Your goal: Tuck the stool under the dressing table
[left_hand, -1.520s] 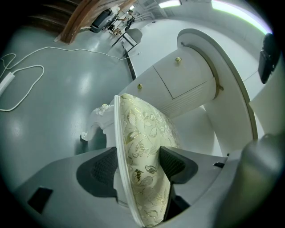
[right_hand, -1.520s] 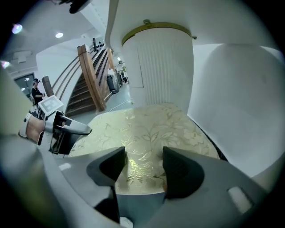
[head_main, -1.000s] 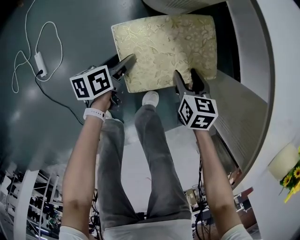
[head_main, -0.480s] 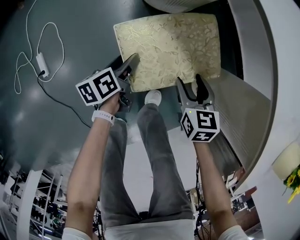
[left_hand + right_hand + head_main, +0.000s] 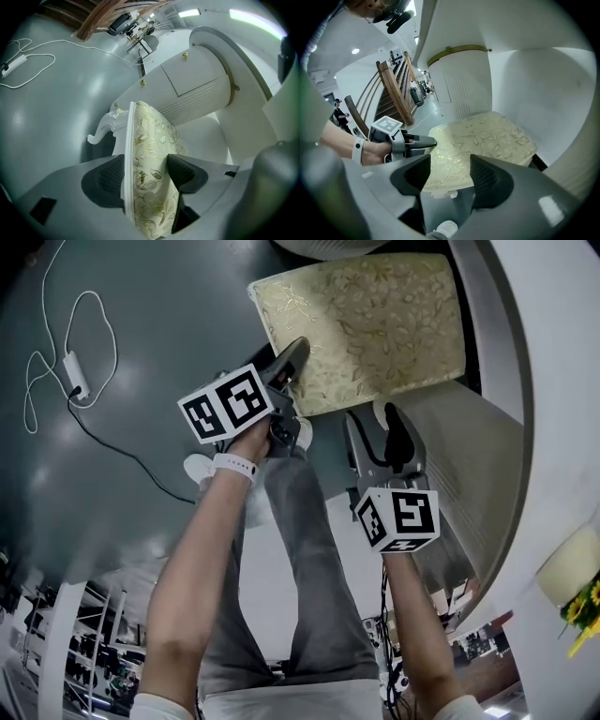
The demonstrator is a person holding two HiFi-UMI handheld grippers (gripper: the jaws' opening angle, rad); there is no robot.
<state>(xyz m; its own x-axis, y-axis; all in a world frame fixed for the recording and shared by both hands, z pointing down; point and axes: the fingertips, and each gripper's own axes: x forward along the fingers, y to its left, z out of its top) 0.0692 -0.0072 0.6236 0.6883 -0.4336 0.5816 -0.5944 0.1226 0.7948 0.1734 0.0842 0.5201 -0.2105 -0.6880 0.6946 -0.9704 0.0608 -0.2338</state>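
The stool [image 5: 375,320] stands just ahead of both tongs, beside the white dressing table [image 5: 502,352], perhaps partly under it. The left gripper [image 5: 146,176] clamps its near corner. The right gripper [image 5: 450,174] gapes empty, just short of its edge.

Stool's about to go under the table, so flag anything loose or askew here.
A white corded adapter lies on the floor left of the stool, its lead in loose loops, a possible snag. The stool's seat also looks turned at an angle to the dressing table.
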